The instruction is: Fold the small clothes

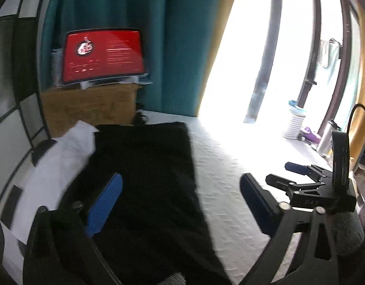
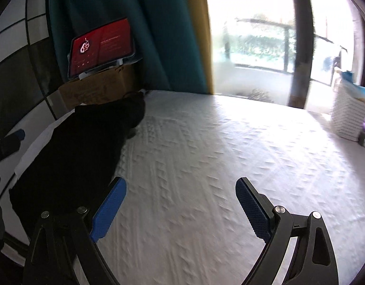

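Note:
A black garment (image 1: 144, 180) lies flat on the white textured mattress (image 1: 229, 166), its left side over a white folded cloth (image 1: 54, 163). My left gripper (image 1: 181, 190) is open and empty, hovering over the garment's near end. The right gripper shows in the left wrist view (image 1: 281, 173) at the right, open above the mattress. In the right wrist view my right gripper (image 2: 181, 194) is open and empty over bare mattress (image 2: 218, 154), with the black garment (image 2: 87, 152) to its left. A left gripper fingertip (image 2: 17, 134) shows at the far left edge.
A tablet with a red screen (image 1: 104, 55) stands on a cardboard box (image 1: 89, 105) at the mattress's far left, in front of teal curtains (image 1: 139, 35). A white basket (image 2: 348, 116) and small items sit at the far right by a bright window.

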The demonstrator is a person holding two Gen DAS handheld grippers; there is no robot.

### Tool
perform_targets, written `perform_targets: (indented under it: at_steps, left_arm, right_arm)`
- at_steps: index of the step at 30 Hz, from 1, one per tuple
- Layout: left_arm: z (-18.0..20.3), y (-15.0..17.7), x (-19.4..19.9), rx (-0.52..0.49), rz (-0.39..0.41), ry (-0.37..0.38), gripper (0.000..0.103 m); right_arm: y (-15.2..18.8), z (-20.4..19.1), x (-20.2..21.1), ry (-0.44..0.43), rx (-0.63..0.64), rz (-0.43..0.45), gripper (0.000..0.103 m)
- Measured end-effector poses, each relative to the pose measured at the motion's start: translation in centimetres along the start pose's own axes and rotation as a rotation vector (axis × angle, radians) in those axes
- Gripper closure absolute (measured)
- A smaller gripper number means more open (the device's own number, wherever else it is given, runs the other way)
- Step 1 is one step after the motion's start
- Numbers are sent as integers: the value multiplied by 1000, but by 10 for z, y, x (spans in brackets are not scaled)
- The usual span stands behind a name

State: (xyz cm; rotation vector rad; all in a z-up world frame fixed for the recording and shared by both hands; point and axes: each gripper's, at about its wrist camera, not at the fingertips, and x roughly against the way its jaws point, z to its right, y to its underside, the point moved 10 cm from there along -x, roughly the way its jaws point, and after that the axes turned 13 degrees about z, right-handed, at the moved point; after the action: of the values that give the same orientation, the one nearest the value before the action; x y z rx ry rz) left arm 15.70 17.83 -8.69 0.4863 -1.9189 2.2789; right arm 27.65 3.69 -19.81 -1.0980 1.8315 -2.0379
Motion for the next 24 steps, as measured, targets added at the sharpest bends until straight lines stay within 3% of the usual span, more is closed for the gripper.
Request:
perform_targets:
  at_steps: [6, 13, 19, 24]
  left_arm:
    - [53, -3, 15, -41, 42, 31, 1]
    - [96, -20, 27, -113, 84, -10, 1]
    - [130, -33, 39, -112, 182, 36, 1]
    - [165, -46, 44, -177, 234, 42, 1]
  right_arm:
    - [-2, 33, 52, 70, 6, 56, 8]
    - [-20, 67, 118, 136, -11, 176, 2]
    - [-34, 91, 174, 219, 20, 256, 2]
    - [-47, 111, 222, 271, 19, 332, 1]
